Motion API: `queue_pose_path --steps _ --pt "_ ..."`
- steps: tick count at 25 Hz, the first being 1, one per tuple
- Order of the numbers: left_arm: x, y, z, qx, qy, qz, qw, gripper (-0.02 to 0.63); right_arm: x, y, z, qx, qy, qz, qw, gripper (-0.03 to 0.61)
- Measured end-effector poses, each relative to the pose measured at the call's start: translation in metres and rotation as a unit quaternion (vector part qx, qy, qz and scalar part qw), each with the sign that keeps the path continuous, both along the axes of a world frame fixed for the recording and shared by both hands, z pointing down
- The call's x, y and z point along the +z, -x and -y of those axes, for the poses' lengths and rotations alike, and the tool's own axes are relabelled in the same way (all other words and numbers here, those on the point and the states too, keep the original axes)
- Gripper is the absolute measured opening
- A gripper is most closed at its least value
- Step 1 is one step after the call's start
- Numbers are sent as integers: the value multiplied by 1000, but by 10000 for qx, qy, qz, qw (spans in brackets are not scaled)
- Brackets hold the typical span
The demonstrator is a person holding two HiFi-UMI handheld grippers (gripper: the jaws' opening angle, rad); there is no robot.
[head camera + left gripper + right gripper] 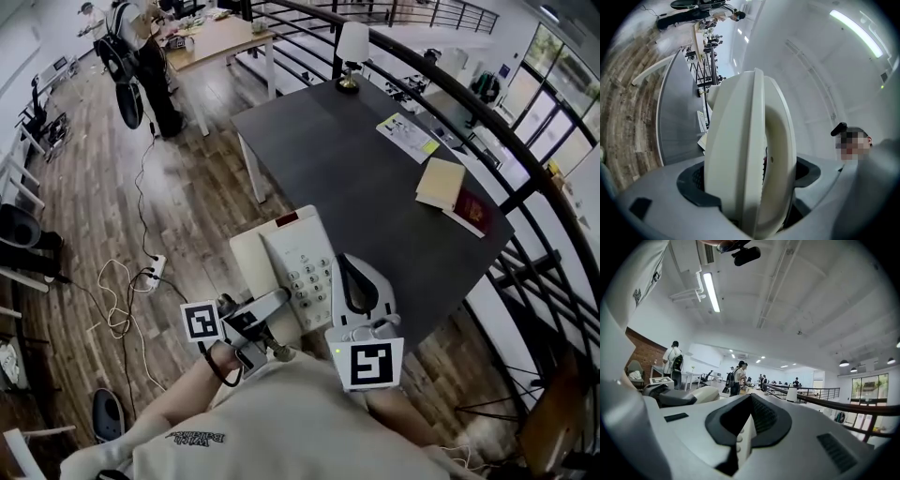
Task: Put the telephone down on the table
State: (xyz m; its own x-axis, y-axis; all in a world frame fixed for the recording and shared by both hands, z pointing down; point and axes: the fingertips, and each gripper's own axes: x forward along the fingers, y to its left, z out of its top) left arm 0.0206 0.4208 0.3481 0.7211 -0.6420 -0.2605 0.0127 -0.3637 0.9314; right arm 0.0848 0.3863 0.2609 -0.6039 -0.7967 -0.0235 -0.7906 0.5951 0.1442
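A cream telephone (298, 265) with a keypad and handset is held near my chest, over the near edge of the dark table (375, 178). My left gripper (274, 305) is shut on its near left corner. In the left gripper view the telephone (745, 154) stands edge-on, clamped between the grey jaws of the left gripper (750, 190). My right gripper (345, 281) is shut on the phone's right side. In the right gripper view only a thin keypad strip of the telephone (743, 437) shows between the dark pads of the right gripper (749, 425).
On the table's far half stand a white lamp (351, 52), a leaflet (408, 137), a tan notebook (441, 183) and a red booklet (469, 213). A black railing (525, 178) curves along the right. Cables and a power strip (150, 272) lie on the wood floor at left.
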Motion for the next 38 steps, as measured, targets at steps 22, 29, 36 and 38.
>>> queue_pose_path --steps 22,29,36,38 --pt "50 61 245 613 220 -26 9979 436 42 40 259 538 50 28 9985 2" --pt "52 89 347 919 270 30 9954 436 42 69 358 737 58 -39 9973 2" --pt "40 112 447 1243 268 -3 9919 436 28 87 450 1163 119 -99 9931 2" --pt "34 112 475 1315 237 80 9910 436 21 87 473 1268 115 -108 9918 2"
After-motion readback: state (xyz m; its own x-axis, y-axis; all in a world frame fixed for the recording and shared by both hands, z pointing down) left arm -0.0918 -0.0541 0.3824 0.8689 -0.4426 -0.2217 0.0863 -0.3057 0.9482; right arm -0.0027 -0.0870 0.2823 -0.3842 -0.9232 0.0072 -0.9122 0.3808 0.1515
